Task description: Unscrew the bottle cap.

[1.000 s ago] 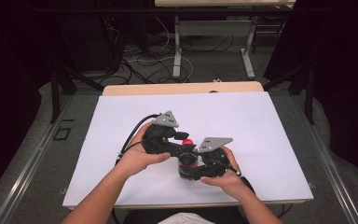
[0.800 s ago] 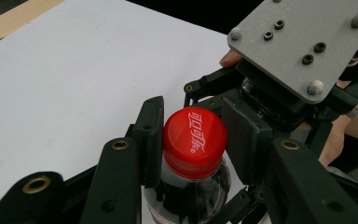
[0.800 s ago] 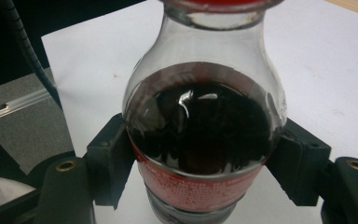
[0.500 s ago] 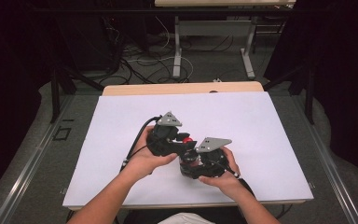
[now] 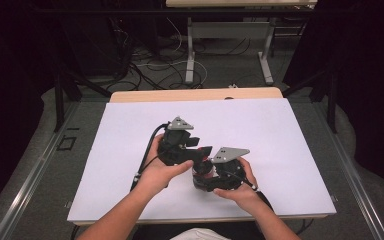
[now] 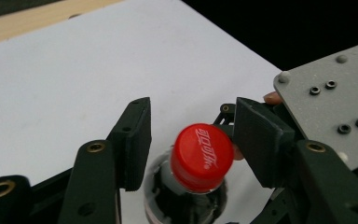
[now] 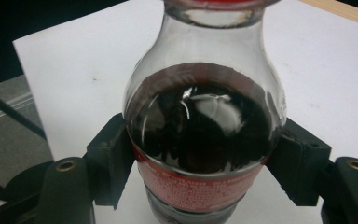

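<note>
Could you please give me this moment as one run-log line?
right claw: clamped on cola bottle | left claw: jaws just opening, astride red cap, not gripping | surface: white table

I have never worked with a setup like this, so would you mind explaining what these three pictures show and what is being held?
A person sits at a table covered with a white sheet, holding a hand-operated two-jaw gripper in each hand; there is no robot arm. The high view looks down from above: the left gripper and the right gripper meet near the table's front edge. The other two pictures come from cameras riding on each gripper, looking along its black jaws. In the right gripper view, the jaws clamp the body of a small bottle of dark drink. In the left gripper view, the jaws stand on either side of the bottle's red cap; they have just been opening, with the cap between them and a gap visible on one side.
</note>
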